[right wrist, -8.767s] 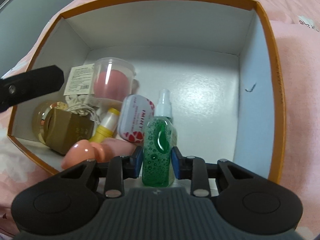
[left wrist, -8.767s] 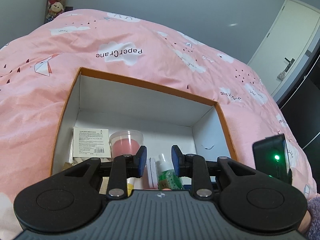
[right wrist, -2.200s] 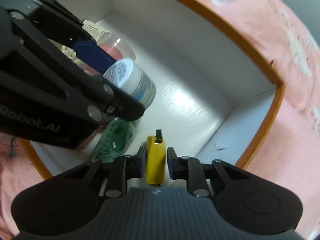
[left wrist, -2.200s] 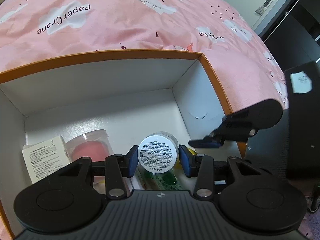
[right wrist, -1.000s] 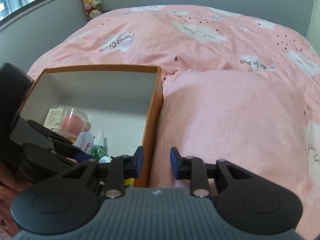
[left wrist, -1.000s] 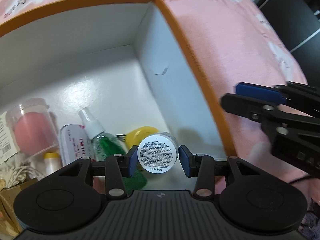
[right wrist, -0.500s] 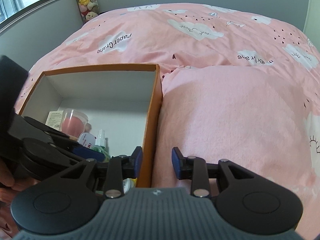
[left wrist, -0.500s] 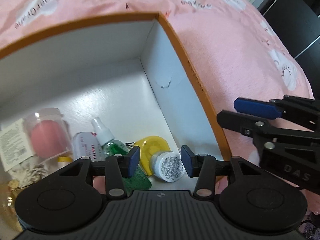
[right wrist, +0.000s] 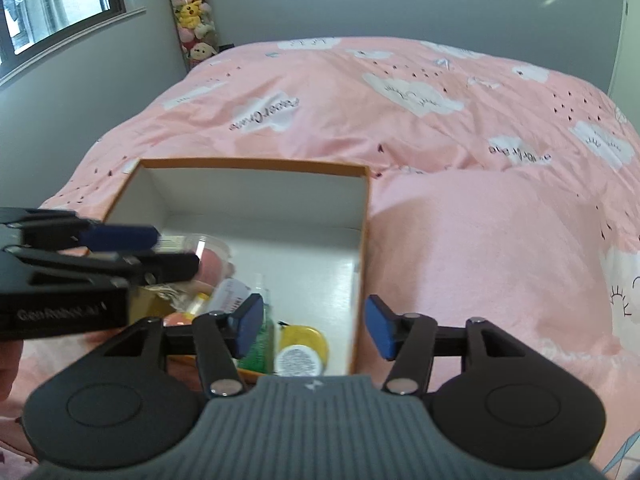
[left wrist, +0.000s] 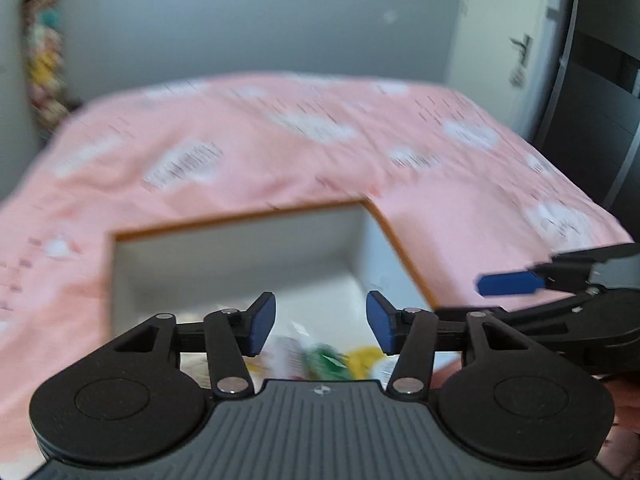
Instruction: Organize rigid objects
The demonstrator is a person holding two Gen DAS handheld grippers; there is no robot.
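An orange-rimmed white box (right wrist: 252,164) lies on a pink bedspread. At its near right corner a white jar (right wrist: 298,360) rests beside a yellow tape measure (right wrist: 306,336) and a green spray bottle (right wrist: 260,344). A pink sponge cup (right wrist: 212,260) and a mint tin (right wrist: 230,296) lie further left. My left gripper (left wrist: 320,312) hangs above the box (left wrist: 240,220), its jaws opening with nothing between them. My right gripper (right wrist: 314,324) is over the box's near right corner, its jaws also opening and empty. The left wrist view is blurred; the box's contents (left wrist: 324,356) show as smears.
A pink blanket fold (right wrist: 480,260) lies right of the box. Grey walls, a window (right wrist: 52,4) and a column of plush toys (right wrist: 192,16) stand behind the bed. A door (left wrist: 516,56) and dark wardrobe (left wrist: 600,92) are at the right.
My left gripper let go of the white jar, which now lies in the box, then rose and tilted up. The right gripper's jaws spread wider and it drew back a little.
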